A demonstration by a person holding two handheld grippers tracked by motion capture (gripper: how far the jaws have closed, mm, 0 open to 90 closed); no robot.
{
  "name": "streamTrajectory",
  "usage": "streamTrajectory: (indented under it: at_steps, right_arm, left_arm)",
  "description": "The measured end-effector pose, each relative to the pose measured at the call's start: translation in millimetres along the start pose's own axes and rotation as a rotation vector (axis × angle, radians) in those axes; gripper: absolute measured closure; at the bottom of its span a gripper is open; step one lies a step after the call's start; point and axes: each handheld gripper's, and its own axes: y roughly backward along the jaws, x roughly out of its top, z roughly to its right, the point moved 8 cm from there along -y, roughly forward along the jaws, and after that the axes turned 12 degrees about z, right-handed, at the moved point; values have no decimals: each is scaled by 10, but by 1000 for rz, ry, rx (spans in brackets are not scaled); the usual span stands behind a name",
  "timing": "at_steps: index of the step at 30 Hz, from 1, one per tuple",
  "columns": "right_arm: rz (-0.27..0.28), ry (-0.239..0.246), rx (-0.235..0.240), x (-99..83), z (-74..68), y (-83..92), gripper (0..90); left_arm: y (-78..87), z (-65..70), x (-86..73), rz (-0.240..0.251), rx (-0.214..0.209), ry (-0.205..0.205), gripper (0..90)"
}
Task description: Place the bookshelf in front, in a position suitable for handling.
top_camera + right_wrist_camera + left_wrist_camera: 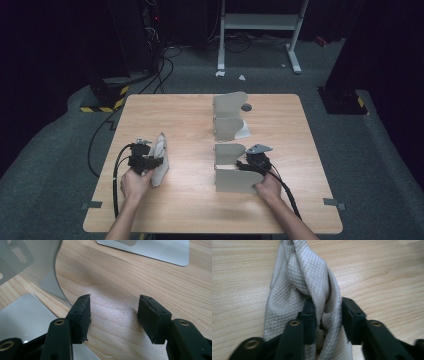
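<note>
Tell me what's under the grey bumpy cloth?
The wooden table lies under the grey cloth, bare all around it. The left claw has cloth between its jaws. Whatever sits beneath the folds stays covered.

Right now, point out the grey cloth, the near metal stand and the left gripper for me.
Grey cloth (312, 272), left gripper view, on its twisted middle fold.
Near metal stand (235, 182), high view, on its front plate.
Left gripper (325, 315), left gripper view, midway between its fingertips.

Square wooden table (190, 205). Grey cloth (160, 159) lies near left. Two metal bookends (229, 120) stand centre-right, one farther, one nearer (231, 172).
</note>
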Motion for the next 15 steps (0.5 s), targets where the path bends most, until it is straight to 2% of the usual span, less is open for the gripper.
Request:
streamTrajectory:
  at_steps: [3,6,13,15]
  right_arm:
    - [0,0,1,0,0,0,443]
    - [0,0,1,0,0,0,443]
    - [-2,0,2,-1,0,0,428]
    - [-3,1,2,-2,1,0,424]
  left_arm:
    - [40,0,44,17,11,5,504]
    - [81,26,79,24,-2,12,435]
    - [167,118,94,33,-24,8,371]
    - [189,130,100,34,-35,19,356]
